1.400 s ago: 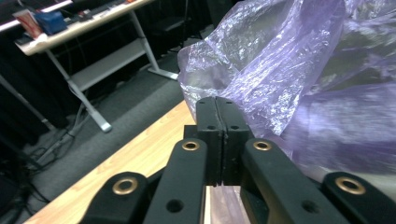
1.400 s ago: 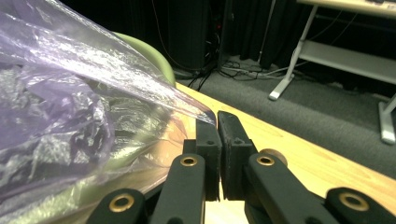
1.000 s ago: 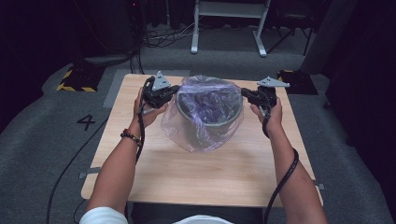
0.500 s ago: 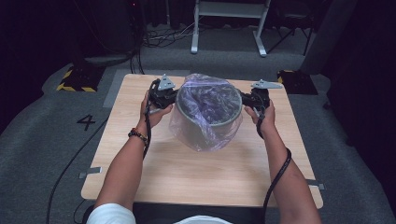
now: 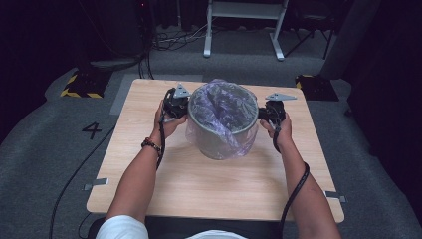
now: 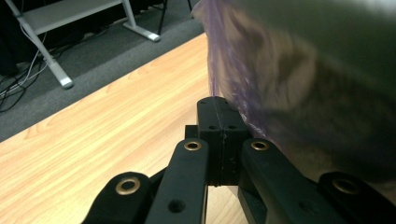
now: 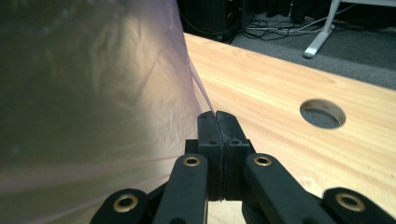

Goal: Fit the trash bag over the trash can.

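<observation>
A grey round bin (image 5: pixel 221 142) stands on the wooden table (image 5: pixel 149 189), lined with a thin purple plastic bag (image 5: pixel 219 104) that hangs over its rim. My left gripper (image 5: pixel 183 107) sits at the bin's left side; its jaws (image 6: pixel 219 105) are shut, with the bag's film (image 6: pixel 243 93) running down into the tips. My right gripper (image 5: pixel 263 113) sits at the bin's right side, its jaws (image 7: pixel 217 116) shut on a taut fold of the bag (image 7: pixel 140 93). Both hands hold level with the rim.
A round hole (image 7: pixel 323 113) is cut in the tabletop near the right gripper. Behind the table are a white metal frame (image 5: pixel 244 30) and cables on grey carpet. A yellow-and-black striped block (image 5: pixel 79 85) lies at the back left.
Both hands have sunk beside the bin, pulling the bag down. The bag, puffed above the bin before, now lies inside it and over the rim.
</observation>
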A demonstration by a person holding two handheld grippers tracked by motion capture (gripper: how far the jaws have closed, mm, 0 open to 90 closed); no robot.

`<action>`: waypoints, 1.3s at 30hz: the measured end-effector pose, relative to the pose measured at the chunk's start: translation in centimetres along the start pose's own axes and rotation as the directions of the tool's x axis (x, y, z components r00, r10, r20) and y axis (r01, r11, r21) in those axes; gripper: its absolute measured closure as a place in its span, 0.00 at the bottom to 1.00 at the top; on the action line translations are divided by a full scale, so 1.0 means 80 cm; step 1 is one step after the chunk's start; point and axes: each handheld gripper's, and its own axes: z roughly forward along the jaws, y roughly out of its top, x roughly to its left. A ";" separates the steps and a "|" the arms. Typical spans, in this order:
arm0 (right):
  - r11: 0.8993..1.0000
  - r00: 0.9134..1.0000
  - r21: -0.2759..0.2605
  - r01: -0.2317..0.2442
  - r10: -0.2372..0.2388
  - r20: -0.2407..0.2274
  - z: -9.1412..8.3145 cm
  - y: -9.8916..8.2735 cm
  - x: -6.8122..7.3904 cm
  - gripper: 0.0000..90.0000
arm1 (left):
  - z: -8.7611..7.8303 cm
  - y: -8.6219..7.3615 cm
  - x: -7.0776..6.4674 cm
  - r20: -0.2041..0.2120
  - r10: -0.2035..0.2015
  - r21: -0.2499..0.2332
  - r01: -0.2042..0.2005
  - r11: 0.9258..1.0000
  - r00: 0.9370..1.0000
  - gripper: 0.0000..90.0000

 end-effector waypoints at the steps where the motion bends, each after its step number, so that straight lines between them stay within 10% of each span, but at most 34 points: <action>1: 1.000 1.000 -0.001 -0.004 0.004 0.003 -0.002 -0.003 -0.001 0.99 | -0.002 -0.002 0.000 -0.005 -0.004 -0.009 0.004 1.000 1.000 1.00; 8: 0.999 1.000 -0.039 0.002 -0.001 0.021 -0.030 -0.012 -0.011 0.92 | -0.035 -0.016 0.001 -0.056 0.011 -0.036 -0.013 0.999 0.998 0.89; 14: 0.996 0.997 -0.055 0.074 -0.072 0.031 -0.059 -0.016 -0.008 0.66 | -0.075 -0.030 -0.005 -0.077 0.046 -0.040 -0.049 0.998 0.996 0.70; 20: 0.986 0.987 -0.051 0.159 -0.157 0.028 -0.084 -0.021 0.001 0.52 | -0.104 -0.047 -0.018 -0.037 0.050 -0.057 -0.052 0.997 0.998 0.45; 24: 0.971 0.971 -0.062 0.229 -0.233 -0.048 -0.106 -0.032 0.016 0.47 | -0.128 -0.061 -0.042 0.071 0.075 -0.048 -0.072 0.996 0.995 0.30; 30: 0.938 0.928 -0.081 0.338 -0.346 -0.137 -0.123 -0.049 0.054 0.38 | -0.142 -0.073 -0.077 0.123 0.147 -0.039 -0.143 0.989 0.981 0.20; 34: 0.907 0.894 -0.100 0.409 -0.420 -0.157 -0.127 -0.057 0.081 0.35 | -0.136 -0.075 -0.096 0.134 0.187 -0.031 -0.184 0.982 0.973 0.21; 39: 0.890 0.882 -0.117 0.442 -0.454 -0.123 -0.120 -0.061 0.105 0.57 | -0.122 -0.072 -0.103 0.117 0.223 -0.018 -0.223 0.975 0.968 0.39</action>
